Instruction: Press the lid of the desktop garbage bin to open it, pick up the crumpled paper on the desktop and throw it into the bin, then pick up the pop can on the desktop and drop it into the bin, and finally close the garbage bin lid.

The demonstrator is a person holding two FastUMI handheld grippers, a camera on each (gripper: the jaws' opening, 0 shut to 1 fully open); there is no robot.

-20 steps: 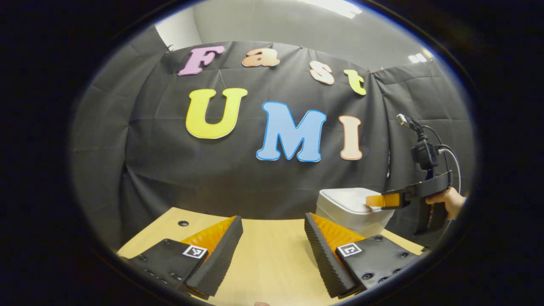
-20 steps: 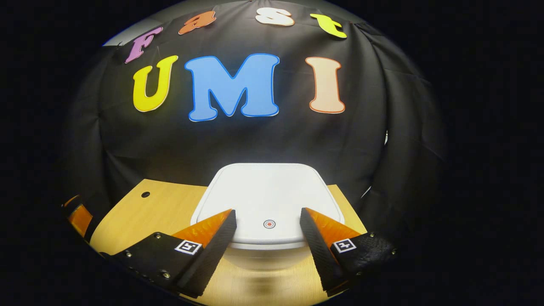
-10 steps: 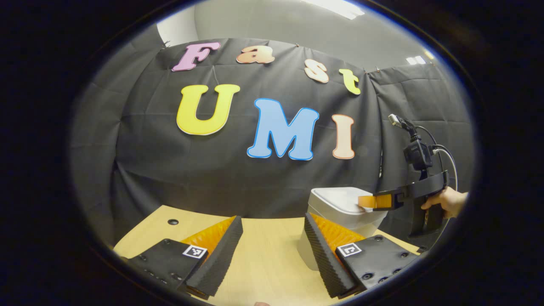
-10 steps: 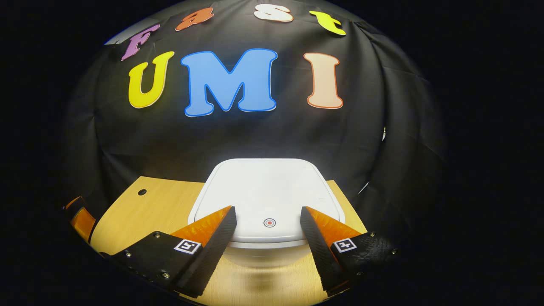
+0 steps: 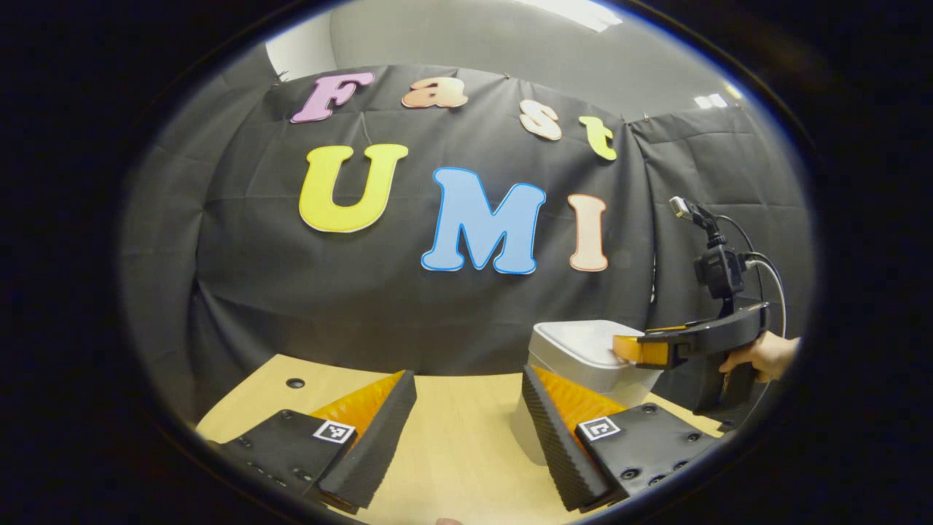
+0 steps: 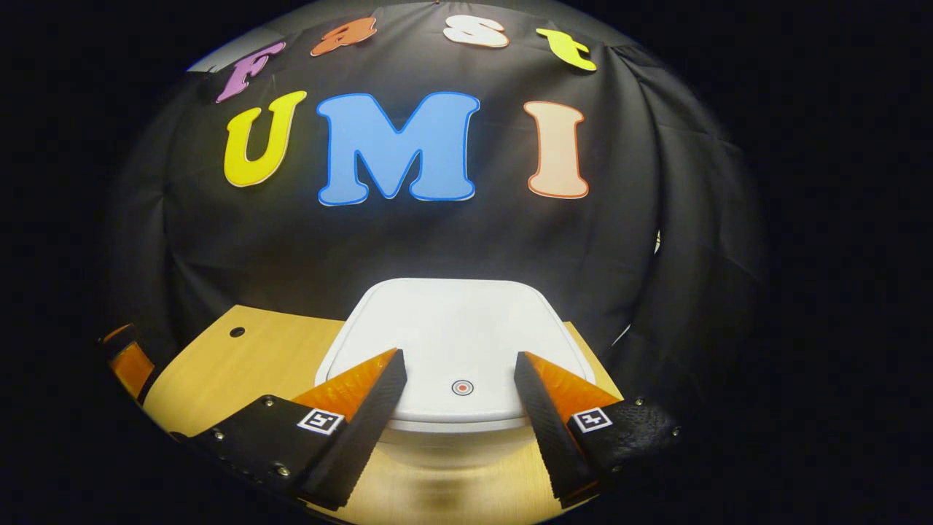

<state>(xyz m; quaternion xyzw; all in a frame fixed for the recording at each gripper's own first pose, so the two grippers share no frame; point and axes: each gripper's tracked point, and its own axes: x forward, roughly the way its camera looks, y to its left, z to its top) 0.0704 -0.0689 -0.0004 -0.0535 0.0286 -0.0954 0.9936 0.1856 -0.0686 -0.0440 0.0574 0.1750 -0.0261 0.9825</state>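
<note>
A white desktop bin point(image 6: 452, 437) stands on the wooden table point(image 6: 240, 364), its flat lid point(image 6: 452, 328) down. A small round red mark point(image 6: 462, 387) sits near the lid's front edge. My right gripper point(image 6: 459, 364) hovers open just over that front edge, one finger on either side of the mark. In the left gripper view the bin point(image 5: 583, 357) is at the right, and the right gripper point(image 5: 645, 350) reaches over its lid, held by a hand point(image 5: 762, 354). My left gripper point(image 5: 466, 386) is open above the bare table, left of the bin.
The black cloth wall hangs close behind the bin and the table's back edge. A small round hole point(image 5: 295, 383) marks the table's far left corner. The table point(image 5: 452, 452) runs bare under the left gripper. Part of the left gripper point(image 6: 127, 361) shows at the right gripper view's left edge.
The right gripper has tilted down a little over the lid's front edge and stays open. The left gripper view has drifted slightly, so the bin shows more of its side. The lid has not moved.
</note>
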